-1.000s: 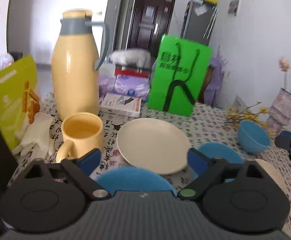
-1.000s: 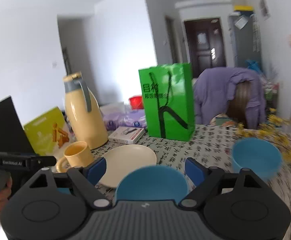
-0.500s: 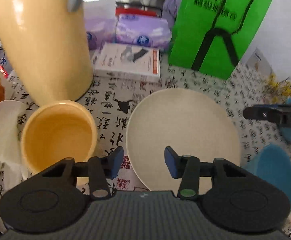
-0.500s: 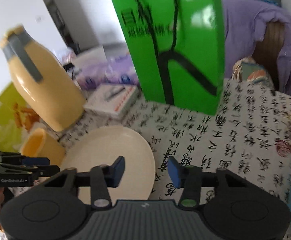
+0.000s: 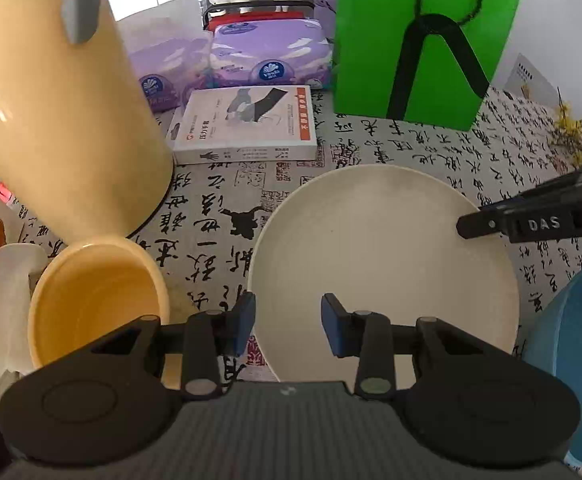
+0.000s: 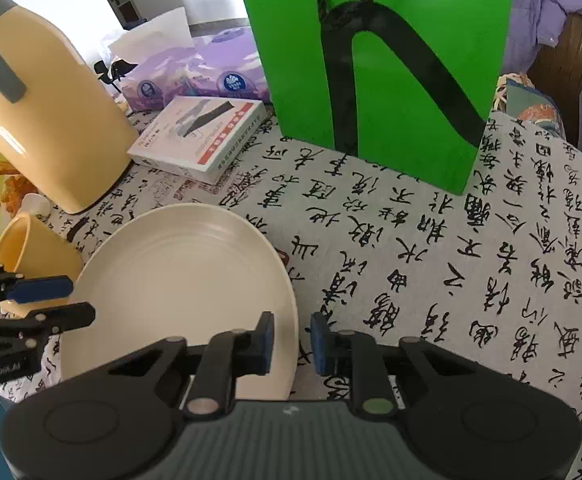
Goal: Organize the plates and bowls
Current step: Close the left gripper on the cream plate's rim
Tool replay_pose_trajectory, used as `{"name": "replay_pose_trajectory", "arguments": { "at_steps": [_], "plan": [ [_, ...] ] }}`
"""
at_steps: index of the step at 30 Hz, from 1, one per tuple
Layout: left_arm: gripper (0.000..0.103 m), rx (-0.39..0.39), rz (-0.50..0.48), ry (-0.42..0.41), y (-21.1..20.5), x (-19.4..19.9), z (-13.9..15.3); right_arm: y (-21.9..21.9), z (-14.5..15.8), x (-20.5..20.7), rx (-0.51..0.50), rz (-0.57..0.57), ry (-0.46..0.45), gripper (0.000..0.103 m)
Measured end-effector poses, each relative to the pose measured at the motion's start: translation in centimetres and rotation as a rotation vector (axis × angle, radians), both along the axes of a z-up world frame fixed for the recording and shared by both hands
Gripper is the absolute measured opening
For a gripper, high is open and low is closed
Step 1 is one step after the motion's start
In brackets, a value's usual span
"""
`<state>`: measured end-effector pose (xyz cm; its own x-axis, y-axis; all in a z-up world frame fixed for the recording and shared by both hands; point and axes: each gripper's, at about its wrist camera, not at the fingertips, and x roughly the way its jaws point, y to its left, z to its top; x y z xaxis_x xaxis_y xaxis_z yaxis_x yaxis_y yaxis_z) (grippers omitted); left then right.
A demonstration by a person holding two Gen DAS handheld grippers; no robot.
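A cream plate [image 5: 383, 264] lies flat on the calligraphy-print tablecloth; it also shows in the right wrist view [image 6: 179, 280]. My left gripper [image 5: 287, 330] is open and straddles the plate's left near rim. My right gripper [image 6: 291, 343] is open and narrow, straddling the plate's right rim; it also shows in the left wrist view [image 5: 531, 220] at the plate's far right edge. The left gripper also shows in the right wrist view [image 6: 43, 300]. A blue bowl [image 5: 571, 352] sits just right of the plate.
A yellow mug [image 5: 95, 300] stands left of the plate, a tall yellow thermos [image 5: 51, 120] behind it. A white box [image 5: 247, 124], purple tissue packs [image 5: 267, 56] and a green paper bag [image 5: 423, 40] stand behind the plate. Yellow flowers [image 5: 579, 136] lie at far right.
Both grippers dropped from well above the table to the plate, tilted down, and narrowed their jaws. They now sit at opposite rims of the plate.
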<state>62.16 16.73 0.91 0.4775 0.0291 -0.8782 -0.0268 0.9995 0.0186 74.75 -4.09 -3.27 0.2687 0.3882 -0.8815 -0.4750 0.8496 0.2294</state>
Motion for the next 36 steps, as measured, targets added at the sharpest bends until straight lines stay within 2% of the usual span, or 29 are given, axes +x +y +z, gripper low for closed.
{"name": "replay_pose_trajectory", "arguments": {
  "at_steps": [1, 6, 12, 21, 23, 25, 27, 31, 36],
  "plan": [
    [0.037, 0.002, -0.001, 0.003, -0.1, 0.0, -0.1, 0.1, -0.2, 0.0, -0.001, 0.002, 0.005, 0.009],
    [0.037, 0.011, 0.010, 0.004, 0.0, 0.1, -0.1, 0.4, -0.2, -0.1, -0.013, 0.011, -0.007, 0.008],
    [0.037, -0.003, -0.017, -0.027, -0.9, -0.2, 0.4, -1.1, -0.2, 0.4, -0.012, -0.042, -0.023, 0.008],
    [0.037, -0.015, 0.020, 0.023, -1.7, 2.4, -1.2, -3.1, -0.3, 1.0, 0.003, -0.087, -0.025, 0.008],
    [0.027, -0.026, 0.021, 0.030, -1.8, 2.7, -1.6, -3.3, -0.3, 1.0, 0.014, -0.086, -0.024, 0.008],
    [0.016, 0.007, 0.031, 0.014, -1.9, 2.6, -1.7, -3.2, -0.3, 1.0, 0.012, -0.087, -0.034, 0.008],
    [0.011, -0.008, 0.041, 0.007, -1.7, 2.5, -1.7, -3.3, -0.4, 1.0, 0.007, -0.095, -0.058, 0.008],
    [0.008, -0.029, 0.082, -0.013, -1.3, 2.6, -1.0, -4.1, -0.1, 1.2, 0.060, -0.146, -0.073, 0.008],
    [0.008, -0.071, 0.131, -0.080, -1.0, 2.0, 1.6, -4.5, 2.1, 0.8, 0.087, -0.161, -0.118, 0.008]
  ]
}}
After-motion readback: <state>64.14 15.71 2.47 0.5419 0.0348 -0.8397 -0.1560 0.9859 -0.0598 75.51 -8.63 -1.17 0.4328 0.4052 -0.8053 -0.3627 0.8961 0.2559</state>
